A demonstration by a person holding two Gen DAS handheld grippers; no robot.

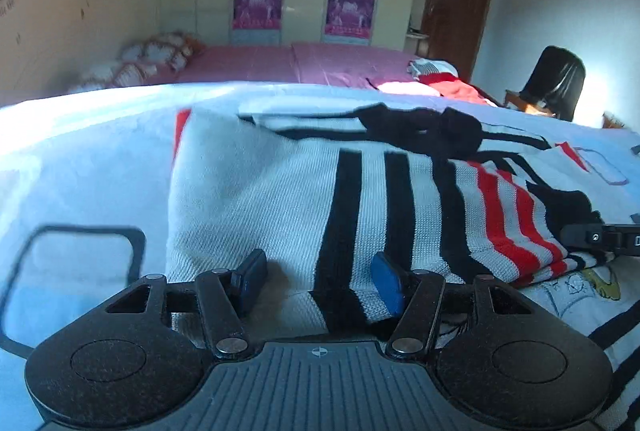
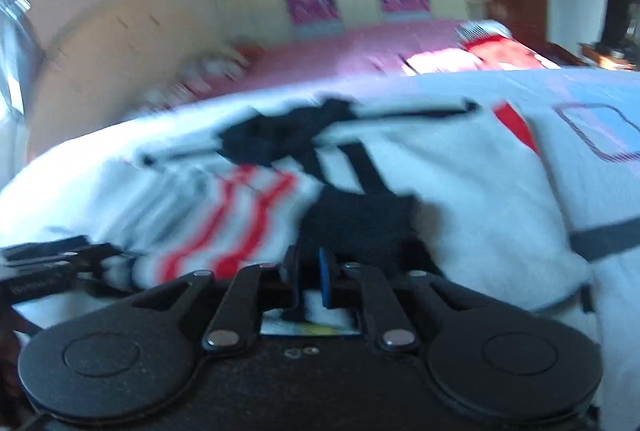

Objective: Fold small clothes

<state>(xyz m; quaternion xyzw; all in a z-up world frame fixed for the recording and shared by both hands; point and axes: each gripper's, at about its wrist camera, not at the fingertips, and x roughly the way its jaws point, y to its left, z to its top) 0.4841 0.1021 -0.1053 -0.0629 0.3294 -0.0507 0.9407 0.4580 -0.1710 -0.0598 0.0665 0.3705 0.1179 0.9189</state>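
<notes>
Folding at risk of a one-sided lift

A striped knit garment [image 1: 280, 191] is spread on the bed cover [image 1: 80, 159]. Its near hem is straddled by the wide left gripper [image 1: 316, 281], unclamped; the right gripper [image 2: 308, 271] is nearly closed on black fabric. Bunching is likely.

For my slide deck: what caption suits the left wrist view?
Open left gripper straddling the near edge of a white knitted garment with black and red stripes on a pale printed bedspread.

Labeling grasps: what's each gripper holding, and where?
Left gripper: open, straddling the striped garment hem, nothing held. Right gripper: shut on its black edge patch.
</notes>
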